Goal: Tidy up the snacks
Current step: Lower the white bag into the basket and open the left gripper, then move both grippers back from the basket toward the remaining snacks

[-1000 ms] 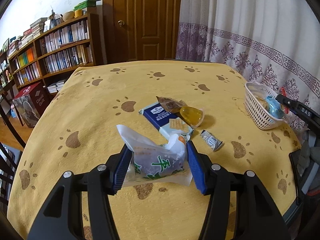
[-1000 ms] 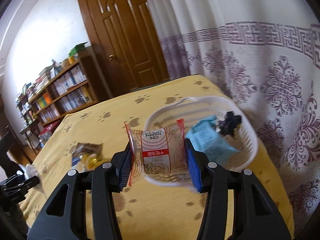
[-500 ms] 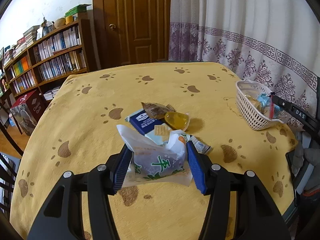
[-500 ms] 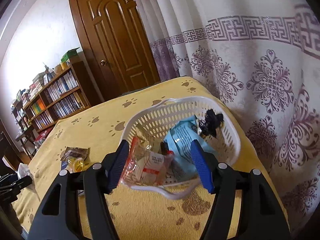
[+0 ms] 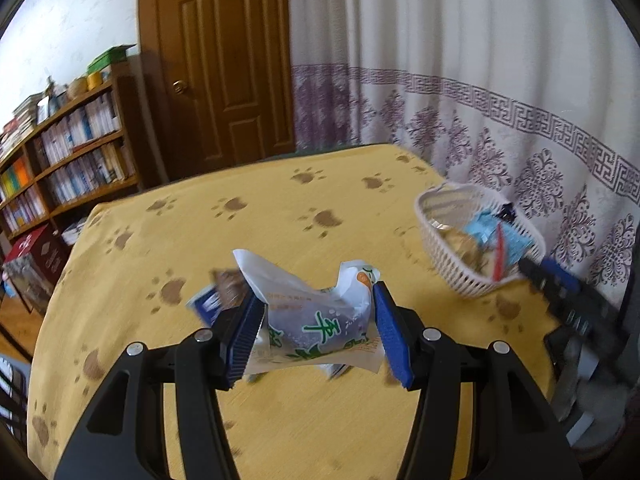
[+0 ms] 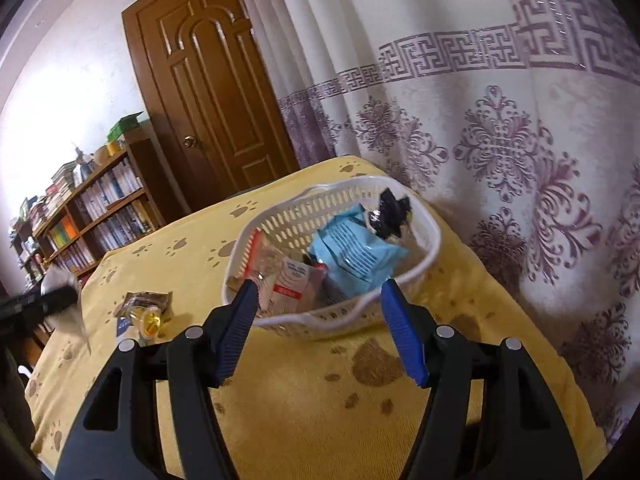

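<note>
My left gripper (image 5: 318,332) is shut on a white snack bag with green writing (image 5: 316,316) and holds it above the yellow tablecloth. The white basket (image 5: 460,276) stands to its right. In the right wrist view my right gripper (image 6: 320,328) is open and empty, just in front of the basket (image 6: 424,256). The red-and-white snack packet (image 6: 292,284) lies in the basket beside a blue packet (image 6: 352,252) and a black wrapper (image 6: 390,212). The right gripper's arm (image 5: 560,296) shows at the right of the left wrist view.
Loose snacks lie on the table: a brown wrapper (image 6: 146,300), a yellow jelly cup (image 6: 150,318) and a dark blue packet (image 5: 208,302). A patterned curtain (image 6: 520,140) hangs behind the basket. A bookshelf (image 5: 60,160) and a wooden door (image 5: 228,68) stand beyond the table.
My right gripper opened and let the red-and-white packet drop into the basket, then drew back a little. My left gripper has carried the white bag to the right, closer to the basket.
</note>
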The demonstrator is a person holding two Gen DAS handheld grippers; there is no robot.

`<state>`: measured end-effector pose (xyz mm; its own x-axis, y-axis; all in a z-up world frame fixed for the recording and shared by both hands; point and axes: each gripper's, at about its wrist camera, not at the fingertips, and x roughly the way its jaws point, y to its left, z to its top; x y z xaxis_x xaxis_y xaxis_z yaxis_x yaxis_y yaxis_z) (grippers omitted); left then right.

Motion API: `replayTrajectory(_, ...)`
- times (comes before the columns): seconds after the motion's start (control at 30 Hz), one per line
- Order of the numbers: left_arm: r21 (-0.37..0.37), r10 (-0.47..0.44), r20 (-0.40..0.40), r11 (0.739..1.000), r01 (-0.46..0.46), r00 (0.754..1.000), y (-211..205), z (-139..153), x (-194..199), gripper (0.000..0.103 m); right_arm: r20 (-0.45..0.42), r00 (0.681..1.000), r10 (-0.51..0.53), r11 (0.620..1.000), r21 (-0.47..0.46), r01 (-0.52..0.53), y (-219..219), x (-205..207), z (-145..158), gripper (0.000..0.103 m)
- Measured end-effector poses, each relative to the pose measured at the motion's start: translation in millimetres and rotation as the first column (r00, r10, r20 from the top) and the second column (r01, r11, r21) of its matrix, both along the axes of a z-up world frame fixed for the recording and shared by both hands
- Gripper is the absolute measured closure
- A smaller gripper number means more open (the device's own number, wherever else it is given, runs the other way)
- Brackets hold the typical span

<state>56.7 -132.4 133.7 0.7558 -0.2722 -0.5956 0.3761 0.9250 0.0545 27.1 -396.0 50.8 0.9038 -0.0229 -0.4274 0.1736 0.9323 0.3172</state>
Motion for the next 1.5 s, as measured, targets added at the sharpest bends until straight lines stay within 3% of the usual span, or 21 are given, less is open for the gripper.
replayTrajectory(0.3, -0.031, -0.1, -0.005, 0.995, 0.1, 0.995, -59, 9, 36, 0.047, -0.001, 0.998, -0.067, 0.997, 0.023, 0.067, -9, -9, -16, 0.037)
replayTrajectory(0.87, -0.083, -0.209, -0.085, 0.976, 0.202, 0.974, -152, -8, 91, 0.047, 0.024, 0.999, -0.044, 0.999, 0.01, 0.044, -3, -11, -14, 0.037)
replayTrajectory(1.0, -0.097, -0.23, -0.096, 0.97, 0.221, 0.968, -163, -12, 97, 0.044, 0.024, 0.999, -0.043, 0.999, 0.014, 0.043, -4, -11, -15, 0.037)
replayTrajectory(1.1, -0.119, -0.221, -0.078, 0.97, 0.211, 0.972, -162, -11, 99, 0.023, 0.024, 0.999, -0.043, 0.999, 0.015, 0.043, -4, -11, -15, 0.037)
replayTrajectory(1.5, -0.14, -0.141, -0.101, 0.982, 0.127, 0.985, -131, -13, 108, 0.023, 0.025, 0.999, -0.043, 0.999, 0.017, 0.043, -5, -11, -16, 0.037)
